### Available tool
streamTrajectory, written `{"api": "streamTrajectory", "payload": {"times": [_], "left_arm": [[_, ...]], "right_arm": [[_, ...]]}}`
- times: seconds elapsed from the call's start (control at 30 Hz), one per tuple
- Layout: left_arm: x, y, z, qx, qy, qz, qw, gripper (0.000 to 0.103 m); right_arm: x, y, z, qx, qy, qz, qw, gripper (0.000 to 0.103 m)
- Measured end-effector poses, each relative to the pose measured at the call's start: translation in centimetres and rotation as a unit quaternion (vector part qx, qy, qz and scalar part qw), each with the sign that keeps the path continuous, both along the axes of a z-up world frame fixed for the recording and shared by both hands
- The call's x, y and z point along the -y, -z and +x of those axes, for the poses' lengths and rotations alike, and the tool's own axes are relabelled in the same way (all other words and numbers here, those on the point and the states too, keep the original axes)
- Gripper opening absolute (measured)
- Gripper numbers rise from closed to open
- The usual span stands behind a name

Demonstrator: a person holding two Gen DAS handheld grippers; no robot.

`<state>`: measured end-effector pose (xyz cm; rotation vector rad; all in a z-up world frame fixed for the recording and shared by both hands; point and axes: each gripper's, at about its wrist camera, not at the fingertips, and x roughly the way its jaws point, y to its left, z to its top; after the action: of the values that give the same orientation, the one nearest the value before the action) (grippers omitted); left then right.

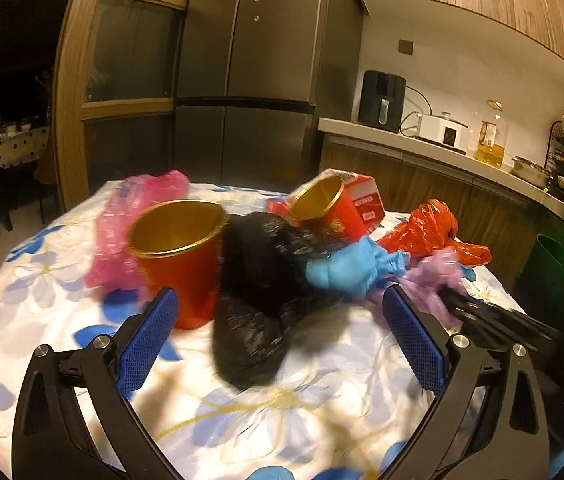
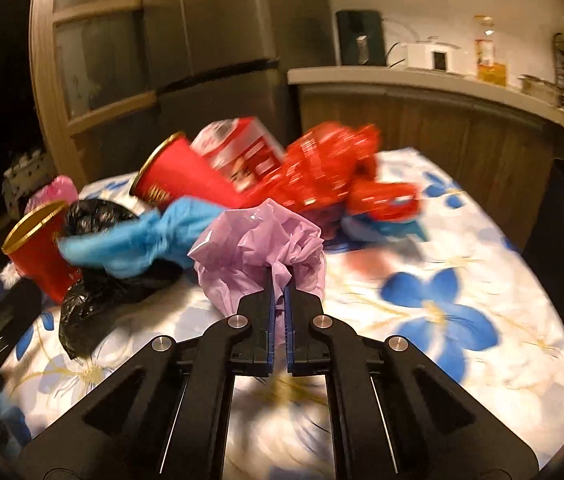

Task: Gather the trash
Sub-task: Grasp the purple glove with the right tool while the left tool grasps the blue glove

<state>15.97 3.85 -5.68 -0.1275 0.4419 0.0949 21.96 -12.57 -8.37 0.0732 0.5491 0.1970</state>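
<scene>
**Right wrist view: lilac bag pinched at the fingertips, the rest of the litter beyond and to the left**

Right wrist view shows the flowered tablecloth (image 2: 461,280) spread under and ahead of the right gripper (image 2: 280,280), with the trash heaped just past its tips. The pile runs from far right to near left of the tool: a red crinkled bag (image 2: 333,168) straight ahead and farthest, a red carton (image 2: 242,148) and a tipped red cup (image 2: 186,180) ahead-left, a blue bag (image 2: 154,240) and a black bag (image 2: 90,304) nearer on the left, and a second red cup (image 2: 42,252) at the far left.

The lilac bag (image 2: 262,244) sits right at the fingertips, bulging above and to both sides of them. The right gripper is clenched on a fold of it, the blue pads almost meeting.

In the left wrist view the left gripper (image 1: 282,304) stands wide apart and grips nothing; the black bag (image 1: 254,316) lies between and just beyond its fingers, the upright red cup (image 1: 182,256) just ahead-left. The left hand looks nearer to both, so they likely fall to it.
</scene>
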Motion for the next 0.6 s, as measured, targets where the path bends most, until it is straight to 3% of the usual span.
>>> {"api": "streamTrajectory", "payload": {"times": [0.13, 0.3, 0.47, 0.6], "left_arm": [[0.7, 0.6, 2.1, -0.027, 0.000, -0.004, 0.9996, 0.094], [1.5, 0.1, 0.8, 0.001, 0.016, 0.001, 0.9999, 0.094], [4.1, 0.4, 1.5, -0.008, 0.060, 0.012, 0.9981, 0.091], [6.6, 1.3, 3.5, -0.039, 0.096, 0.032, 0.9942, 0.076]], "right_arm": [[2.1, -0.4, -1.8, 0.011, 0.019, 0.004, 1.000, 0.004], [4.7, -0.5, -2.9, 0.015, 0.044, 0.010, 0.999, 0.004], [7.1, -0.8, -4.3, 0.023, 0.067, 0.021, 0.997, 0.004], [8.0, -1.3, -5.0, 0.032, 0.075, 0.026, 0.996, 0.004]]}}
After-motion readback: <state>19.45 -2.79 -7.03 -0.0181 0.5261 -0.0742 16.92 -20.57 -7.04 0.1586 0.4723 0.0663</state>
